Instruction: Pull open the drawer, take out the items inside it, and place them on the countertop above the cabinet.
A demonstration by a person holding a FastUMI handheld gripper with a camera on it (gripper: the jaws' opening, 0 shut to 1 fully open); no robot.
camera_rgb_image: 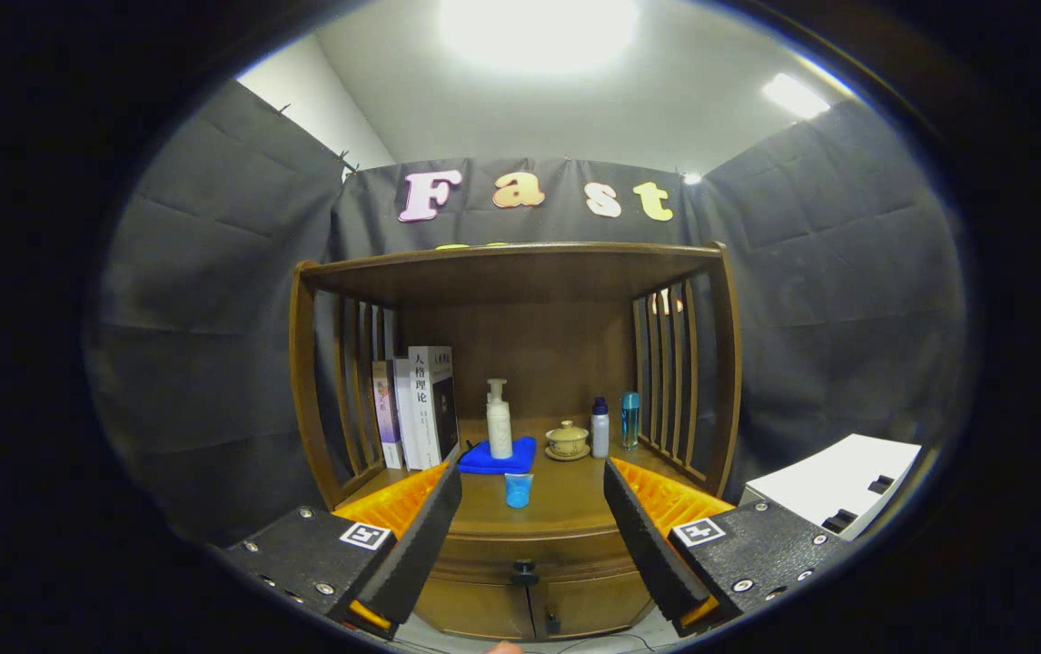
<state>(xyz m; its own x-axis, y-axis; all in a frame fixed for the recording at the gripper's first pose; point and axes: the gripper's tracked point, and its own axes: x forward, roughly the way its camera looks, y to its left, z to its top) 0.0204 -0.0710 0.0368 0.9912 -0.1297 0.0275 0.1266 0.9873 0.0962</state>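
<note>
A brown wooden cabinet stands ahead, with a slatted shelf frame over its countertop (566, 509). The drawer (484, 563) below the countertop is closed, and its dark round knob (524, 573) sits low between my fingers. My gripper (531, 509) is open, held back from the cabinet with nothing between its fingers. On the countertop a small blue cup (518, 490) stands near the front edge. Behind it a white pump bottle (499, 422) rests on a folded blue cloth (498, 457). The drawer's contents are hidden.
Several upright books (416, 409) lean at the countertop's left. A tan lidded teacup on a saucer (567, 440), a white bottle (599, 428) and a teal bottle (630, 421) stand at the back right. A white box (838, 486) sits right of the cabinet. Lower cabinet doors (484, 613) are shut.
</note>
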